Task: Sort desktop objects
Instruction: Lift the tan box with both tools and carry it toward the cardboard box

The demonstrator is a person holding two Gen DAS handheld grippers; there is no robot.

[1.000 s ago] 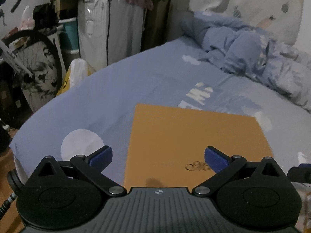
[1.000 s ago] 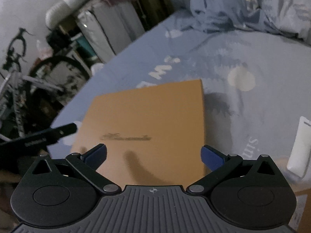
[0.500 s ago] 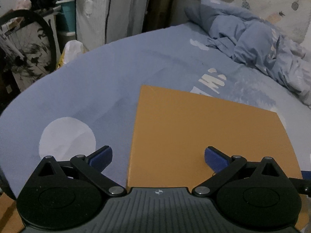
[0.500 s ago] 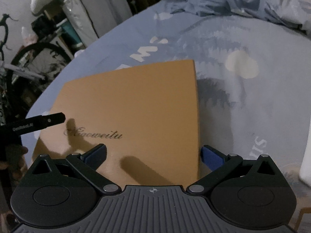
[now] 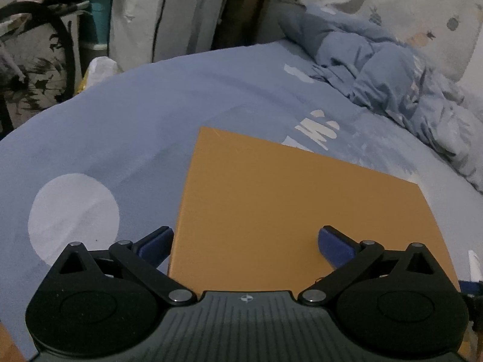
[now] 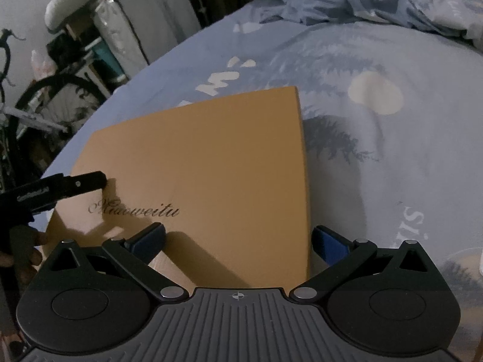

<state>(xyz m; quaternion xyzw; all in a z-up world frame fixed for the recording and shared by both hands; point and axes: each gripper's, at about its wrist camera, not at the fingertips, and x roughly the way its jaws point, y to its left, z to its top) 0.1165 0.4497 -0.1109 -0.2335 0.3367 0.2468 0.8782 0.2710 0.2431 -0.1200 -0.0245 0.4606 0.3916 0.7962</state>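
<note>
— Orange box (image 6: 199, 163): where does it sit right now?

— Flat on the blue bedsheet (image 5: 126, 126), lid up, near the edge of the bed. Both grippers hover over its near end. The left gripper (image 5: 246, 242) is spread wide, one finger off the box's left side and the other over the lid. The right gripper (image 6: 238, 238) is just as wide and holds nothing, straddling the box's right edge.

— So how would you handle the step well?

— My guess is the box is about to be lifted or its lid taken off. I'd keep each claw square to its own side edge, lower both evenly, and close only once a finger is on each side of the wall. The cardboard looks light and smooth, so a lopsided pinch could tilt it or slide it across the soft sheet.

— Does one camera tell you more?

— The right wrist view shows the script lettering (image 6: 134, 209) on the lid and the left tool's dark finger reaching in from the side. The left wrist view hides the lettering, but shows the sheet's white circle (image 5: 72, 211) and a sliver of a white object (image 5: 474, 267) just past the box's right side.
</note>
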